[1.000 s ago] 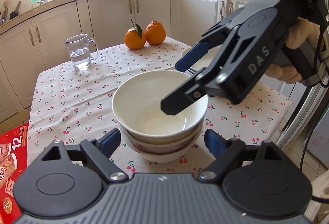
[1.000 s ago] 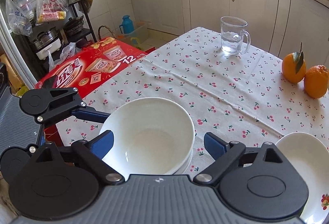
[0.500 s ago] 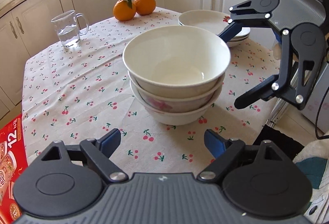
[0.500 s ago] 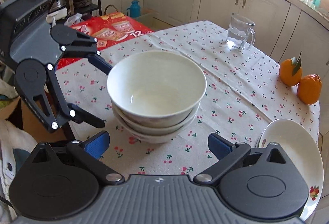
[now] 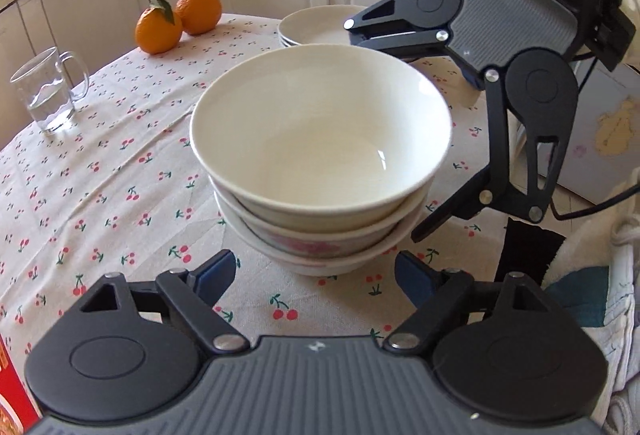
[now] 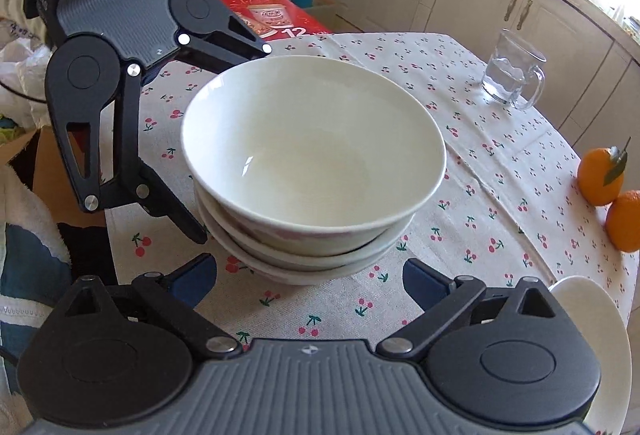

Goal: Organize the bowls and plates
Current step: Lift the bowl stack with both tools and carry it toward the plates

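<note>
Both tongs gaping, nothing held: left tongs (image 5: pixel 316 271) and right tongs (image 6: pixel 310 275) flank the bowl stack (image 5: pixel 320 155) between them on the bench (image 5: pixel 120 195). Risk I see: uneven squeeze tips the top bowl or slides the stack off the near edge.

Both wrist cameras are looking down closely, from opposite sides, at the stacked white ceramic bowls (image 5: pixel 320 139) (image 6: pixel 312 151), sharing them mid-frame.
</note>
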Available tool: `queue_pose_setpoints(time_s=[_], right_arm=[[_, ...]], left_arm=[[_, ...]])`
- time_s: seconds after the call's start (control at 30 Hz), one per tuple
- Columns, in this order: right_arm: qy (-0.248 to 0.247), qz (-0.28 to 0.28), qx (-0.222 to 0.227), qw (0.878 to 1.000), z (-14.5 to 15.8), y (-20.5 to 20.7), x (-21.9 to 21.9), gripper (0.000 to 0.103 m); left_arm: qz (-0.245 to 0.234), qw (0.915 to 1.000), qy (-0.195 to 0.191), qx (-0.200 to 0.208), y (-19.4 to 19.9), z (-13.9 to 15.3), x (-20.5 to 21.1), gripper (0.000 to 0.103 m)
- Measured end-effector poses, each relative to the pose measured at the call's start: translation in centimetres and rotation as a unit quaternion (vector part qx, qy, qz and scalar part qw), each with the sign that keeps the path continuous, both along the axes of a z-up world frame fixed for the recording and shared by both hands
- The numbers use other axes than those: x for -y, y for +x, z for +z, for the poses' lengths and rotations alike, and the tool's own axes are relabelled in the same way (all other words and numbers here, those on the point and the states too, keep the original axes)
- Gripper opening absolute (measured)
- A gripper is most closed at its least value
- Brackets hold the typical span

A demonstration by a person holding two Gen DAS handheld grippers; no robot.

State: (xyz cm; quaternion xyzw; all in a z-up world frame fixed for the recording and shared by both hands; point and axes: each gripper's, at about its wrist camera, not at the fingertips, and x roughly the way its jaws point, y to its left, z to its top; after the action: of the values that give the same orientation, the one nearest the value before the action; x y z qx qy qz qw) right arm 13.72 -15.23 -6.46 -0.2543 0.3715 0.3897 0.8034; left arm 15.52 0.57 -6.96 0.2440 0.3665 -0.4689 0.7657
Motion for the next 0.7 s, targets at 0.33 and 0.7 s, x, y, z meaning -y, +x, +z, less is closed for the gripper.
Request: queue_pose_setpoints(time_s=[0.33, 0.7], right_arm=[[0.001, 0.036, -0.024, 0.999, 0.5, 0.9, -0.4, 0.090], [0.010, 0.032, -0.042, 0.999, 0.7, 1.6, -0.2, 0.090]], left_arm=[[-0.078, 0.9969, 0.013, 0.002, 0.7, 0.4, 0.1, 0.081], [-0.089, 0.9958, -0.005, -0.018, 2.2, 0.4, 0.3, 0.082]])
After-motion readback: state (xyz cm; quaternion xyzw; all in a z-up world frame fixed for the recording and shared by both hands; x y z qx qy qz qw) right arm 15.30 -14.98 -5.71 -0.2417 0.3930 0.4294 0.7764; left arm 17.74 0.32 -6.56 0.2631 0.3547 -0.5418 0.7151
